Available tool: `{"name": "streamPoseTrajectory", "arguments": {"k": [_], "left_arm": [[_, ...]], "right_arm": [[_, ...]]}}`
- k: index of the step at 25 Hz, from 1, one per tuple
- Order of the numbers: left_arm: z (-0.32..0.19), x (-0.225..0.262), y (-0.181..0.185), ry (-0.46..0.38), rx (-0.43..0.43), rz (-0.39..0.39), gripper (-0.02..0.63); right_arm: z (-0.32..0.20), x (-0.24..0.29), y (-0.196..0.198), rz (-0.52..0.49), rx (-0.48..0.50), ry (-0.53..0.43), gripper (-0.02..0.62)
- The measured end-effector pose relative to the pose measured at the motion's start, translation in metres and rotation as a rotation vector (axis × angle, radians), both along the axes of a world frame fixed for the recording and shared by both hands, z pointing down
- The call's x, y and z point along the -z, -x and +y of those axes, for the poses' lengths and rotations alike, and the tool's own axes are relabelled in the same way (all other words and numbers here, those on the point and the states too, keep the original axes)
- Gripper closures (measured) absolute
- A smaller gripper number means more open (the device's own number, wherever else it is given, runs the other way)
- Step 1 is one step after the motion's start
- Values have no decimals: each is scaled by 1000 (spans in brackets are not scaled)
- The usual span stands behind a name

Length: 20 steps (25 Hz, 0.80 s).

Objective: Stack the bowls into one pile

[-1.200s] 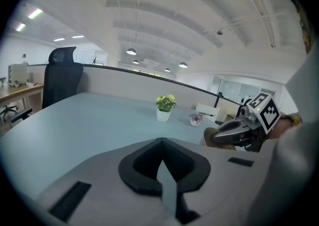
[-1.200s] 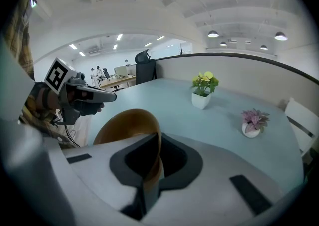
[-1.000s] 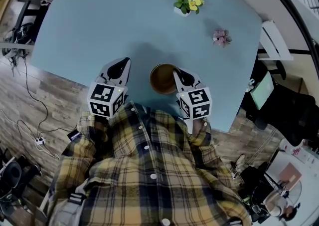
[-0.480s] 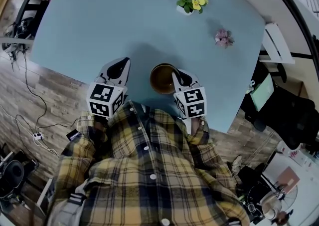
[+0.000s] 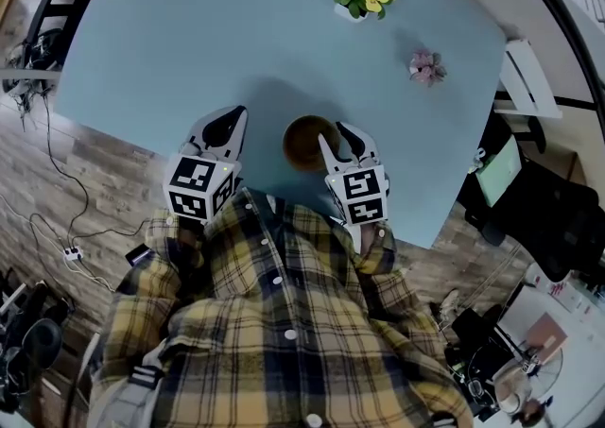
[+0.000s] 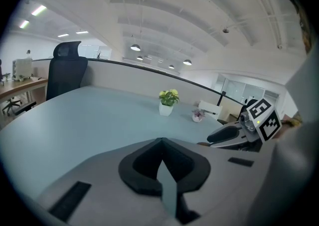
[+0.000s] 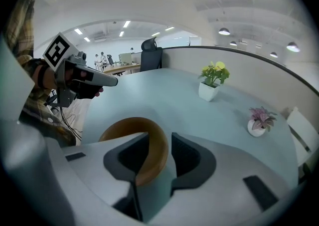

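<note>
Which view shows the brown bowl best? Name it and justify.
Head view: the brown bowl shows almost whole from above. Right gripper view shows part of its rim, close, between the jaws of the right claw, which have just been opening. Left gripper view barely shows it.

We wear a plaid flannel shirt (image 5: pixel 274 322), yellow crossed with navy and grey, closed down the front by a row of pale round buttons (image 5: pixel 277 278). Its sleeves are long, the right one reaching our right hand (image 5: pixel 371 237). A grey strap (image 5: pixel 118 396) with a dark buckle lies by our left shoulder (where it leads we cannot tell).
</note>
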<state>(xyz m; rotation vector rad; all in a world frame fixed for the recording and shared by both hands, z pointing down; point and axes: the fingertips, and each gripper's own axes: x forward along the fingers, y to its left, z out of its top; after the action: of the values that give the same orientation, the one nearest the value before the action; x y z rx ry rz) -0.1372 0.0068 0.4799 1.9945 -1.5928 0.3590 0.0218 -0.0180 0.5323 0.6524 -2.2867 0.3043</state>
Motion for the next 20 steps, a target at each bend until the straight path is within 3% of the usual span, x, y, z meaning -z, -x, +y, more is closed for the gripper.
{"name": "streamPoseTrajectory", "arguments": {"k": [13, 20], "left_arm": [[-5, 10, -5, -36, -9, -9, 615], [-22, 34, -21, -98, -59, -15, 615]], "right_arm": [[-10, 19, -7, -54, -49, -39, 448], [-29, 63, -29, -147, -152, -106, 448]]}}
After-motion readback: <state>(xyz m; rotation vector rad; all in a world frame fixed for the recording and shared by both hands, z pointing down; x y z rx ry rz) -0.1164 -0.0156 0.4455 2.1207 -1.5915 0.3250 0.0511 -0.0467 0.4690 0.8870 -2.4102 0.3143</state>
